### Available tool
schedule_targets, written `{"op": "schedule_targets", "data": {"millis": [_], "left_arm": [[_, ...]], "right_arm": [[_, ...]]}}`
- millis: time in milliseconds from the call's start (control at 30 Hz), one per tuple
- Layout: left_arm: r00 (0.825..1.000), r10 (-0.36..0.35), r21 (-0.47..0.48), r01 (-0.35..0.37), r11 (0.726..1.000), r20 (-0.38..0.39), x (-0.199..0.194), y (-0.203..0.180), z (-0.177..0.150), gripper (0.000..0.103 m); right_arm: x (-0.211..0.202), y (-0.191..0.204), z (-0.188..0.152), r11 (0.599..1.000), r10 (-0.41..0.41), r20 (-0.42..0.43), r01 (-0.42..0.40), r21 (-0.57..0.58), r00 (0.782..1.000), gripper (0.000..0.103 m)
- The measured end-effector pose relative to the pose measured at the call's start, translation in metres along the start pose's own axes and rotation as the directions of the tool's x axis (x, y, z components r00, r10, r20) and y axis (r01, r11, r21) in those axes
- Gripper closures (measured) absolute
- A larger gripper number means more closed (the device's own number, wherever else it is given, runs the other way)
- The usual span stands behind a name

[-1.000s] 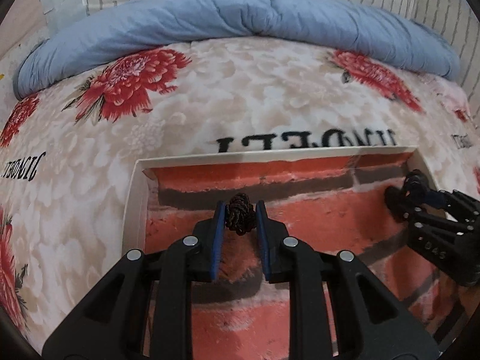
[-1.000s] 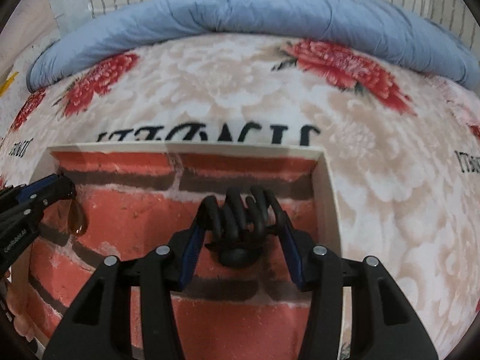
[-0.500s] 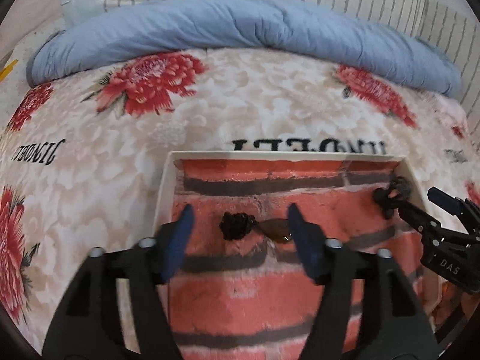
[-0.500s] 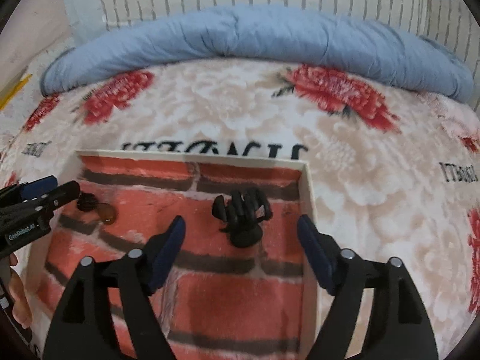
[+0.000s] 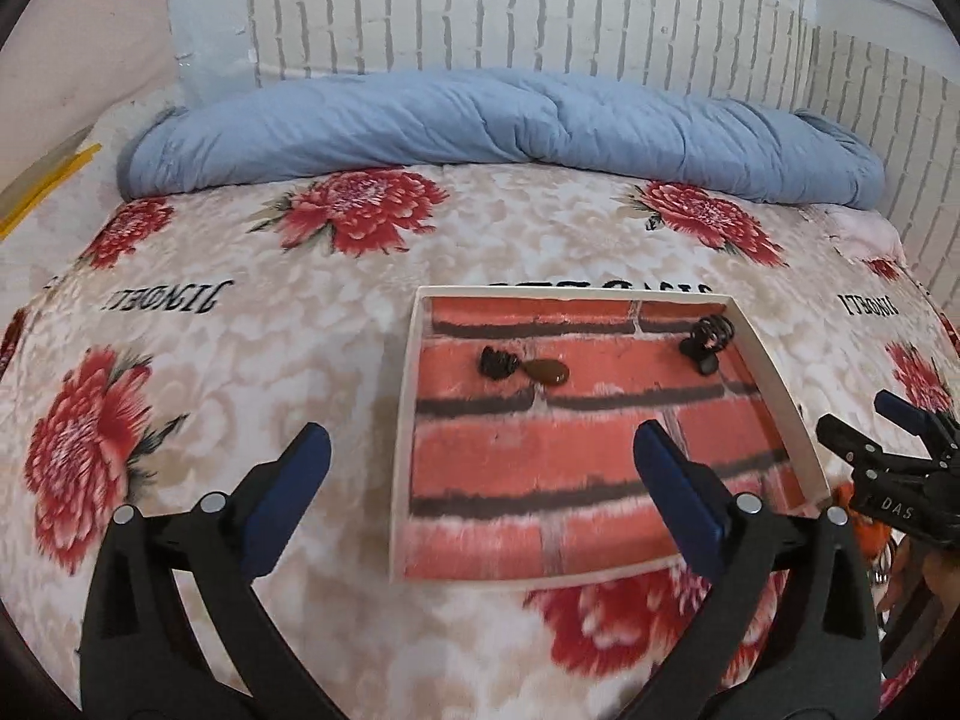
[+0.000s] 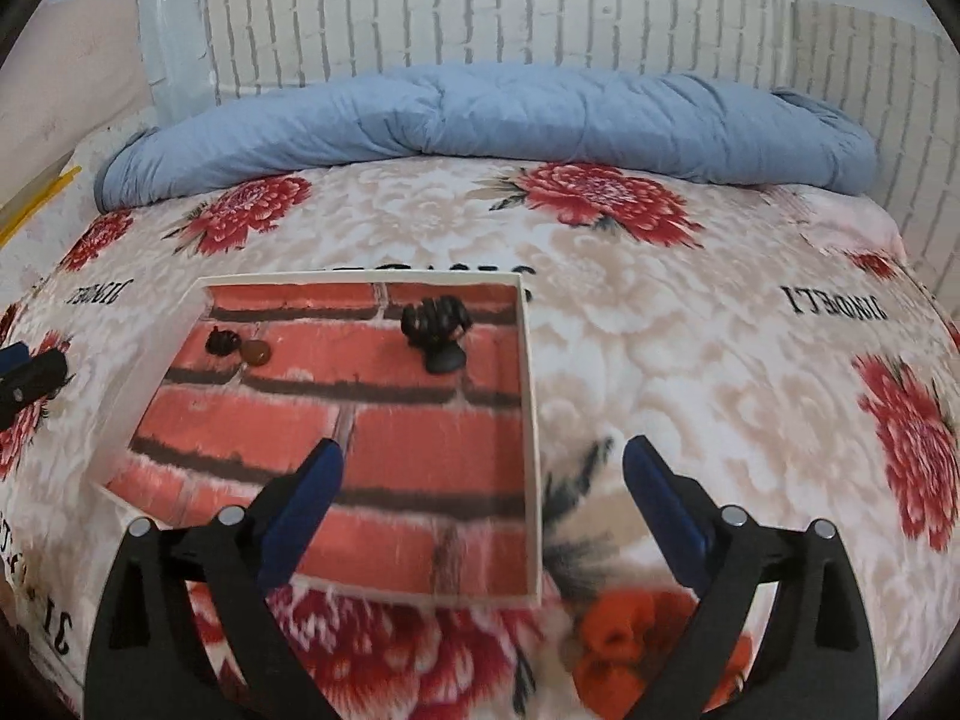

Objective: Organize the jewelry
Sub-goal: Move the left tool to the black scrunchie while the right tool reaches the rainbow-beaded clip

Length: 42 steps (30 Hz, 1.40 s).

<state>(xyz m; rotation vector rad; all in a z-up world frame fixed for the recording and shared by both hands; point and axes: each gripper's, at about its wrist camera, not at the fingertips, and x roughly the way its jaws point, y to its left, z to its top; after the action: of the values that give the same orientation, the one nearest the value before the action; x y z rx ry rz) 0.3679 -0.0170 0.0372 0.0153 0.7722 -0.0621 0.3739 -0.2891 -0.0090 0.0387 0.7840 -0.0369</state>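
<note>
A shallow white tray (image 5: 403, 420) with a red brick pattern on its floor is seen lying on a bed covered by a flowered blanket (image 5: 240, 324). Inside the tray, near its far edge, two pieces are placed. A small dark brown pendant (image 5: 522, 367) with an amber drop lies toward the far left corner, and a black hair claw (image 5: 707, 343) lies toward the far right corner, well apart from the pendant. In the right wrist view the same pendant (image 6: 239, 345) and hair claw (image 6: 437, 330) are seen in the tray (image 6: 531, 420).

The left hand-held gripper (image 5: 480, 468) is held above the near left part of the tray; its jaws are spread wide and are opening, with nothing between them. The right hand-held gripper (image 6: 483, 474) is held over the near right edge of the tray; its jaws are also spread and opening, and nothing is pinched. A folded blue quilt (image 5: 498, 126) lies along the far side of the bed, in front of a white brick wall (image 5: 528, 6).
</note>
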Motion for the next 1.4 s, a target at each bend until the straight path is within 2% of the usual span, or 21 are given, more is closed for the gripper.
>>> {"op": "schedule_targets", "data": {"millis": [133, 300, 467, 767, 1133, 1400], "left_arm": [[1.000, -0.008, 0.007, 0.008, 1.000, 0.020, -0.030, 0.003, -0.019, 0.005], [0.999, -0.012, 0.001, 0.011, 1.000, 0.046, -0.060, 0.007, -0.050, 0.005], [0.999, -0.014, 0.003, 0.014, 1.000, 0.047, -0.075, 0.011, -0.080, 0.005], [0.998, -0.013, -0.001, 0.013, 1.000, 0.065, -0.102, 0.006, -0.132, 0.005], [0.999, -0.030, -0.032, 0.031, 0.999, 0.036, -0.106, 0.003, -0.189, 0.005], [1.000, -0.022, -0.006, 0.022, 1.000, 0.018, -0.094, -0.003, -0.218, 0.005]], "right_arm": [[-0.034, -0.008, -0.019, 0.998, 0.023, 0.041, -0.025, 0.050, 0.999, 0.011], [-0.062, -0.010, -0.045, 0.998, 0.032, 0.079, -0.037, 0.058, 0.996, 0.011], [-0.079, -0.013, -0.083, 0.999, 0.010, 0.068, -0.013, 0.049, 0.998, 0.011], [-0.105, -0.017, -0.132, 0.998, -0.030, 0.072, 0.026, 0.058, 0.997, 0.010], [-0.111, -0.020, -0.185, 0.993, -0.040, 0.060, 0.033, 0.112, 0.997, 0.011], [-0.117, -0.017, -0.198, 0.992, -0.067, 0.085, 0.057, 0.114, 0.994, 0.011]]}}
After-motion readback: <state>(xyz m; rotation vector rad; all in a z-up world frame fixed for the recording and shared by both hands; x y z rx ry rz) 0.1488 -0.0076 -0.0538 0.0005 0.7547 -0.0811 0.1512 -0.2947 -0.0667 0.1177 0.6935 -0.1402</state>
